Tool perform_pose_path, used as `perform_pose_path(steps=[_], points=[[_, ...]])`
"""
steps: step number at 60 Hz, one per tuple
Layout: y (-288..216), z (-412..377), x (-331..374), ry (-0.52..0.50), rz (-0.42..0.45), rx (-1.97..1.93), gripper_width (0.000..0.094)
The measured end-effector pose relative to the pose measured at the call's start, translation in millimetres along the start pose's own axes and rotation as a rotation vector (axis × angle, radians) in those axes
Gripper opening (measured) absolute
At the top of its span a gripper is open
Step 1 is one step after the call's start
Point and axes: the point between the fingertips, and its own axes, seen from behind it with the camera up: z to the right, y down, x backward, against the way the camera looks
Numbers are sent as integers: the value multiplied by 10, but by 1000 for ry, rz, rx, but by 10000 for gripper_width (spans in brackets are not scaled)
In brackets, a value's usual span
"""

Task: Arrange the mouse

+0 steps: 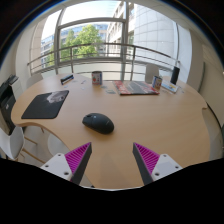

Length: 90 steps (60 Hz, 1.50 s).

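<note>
We look forward along the gripper [112, 163] over a pale wooden bench [120, 140] with a rounded outline. The two fingers stand wide apart, their magenta pads [77, 157] facing each other across bare bench top; nothing lies between them and they hold nothing.

The mouse [98, 122], a dark, low, oval body, rests on the bench just beyond the fingers, at about 11 o'clock from the midpoint between the fingertips. It is clear of both pads and sits nearer the left finger's line than the right one's.

A black mouse pad [45, 104] lies flat on the bench at about 10 o'clock from the mouse, well apart from it, with one corner turned toward the mouse. At about 1 o'clock from the mouse, on the far part of the bench, lies a flat printed sheet or magazine [133, 87] with reddish areas. Just beside it, toward 12 o'clock, stands a small upright object [96, 77] that we cannot identify.

A dark upright object [175, 75] stands near the far right rim of the bench. Chairs [14, 140] show at the near left rim. Beyond the bench we see a railing [100, 58], tall window frames and green trees [85, 40] outside, with a light building at about 1 o'clock.
</note>
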Motion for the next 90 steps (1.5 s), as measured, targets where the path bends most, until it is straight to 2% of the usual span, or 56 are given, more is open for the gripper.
perform_pose_path(steps=[18,35,40,44,53,62,68,74,79,84,90], points=[[-318,-328,-910,-65,-32,87,848],[-554,-181,-1289,-76,-29,23,830],[-616,-135,-1349,-72,-22,14,714],[-653,-183,-1377,-87,-7,21,531],[-659,-172,-1397,-68,1,31,443],[-704,-149,-1333,-3,-8,37,381],[-1121,-132,-1155,47,50,17,383],[-1893,-157,-873,98,177,-29,381],[-2598,-374,-596,100,291,-69,381],[-3208,-837,-367,61,385,-79,380],[-3413,-1741,-352,-46,420,-51,379]])
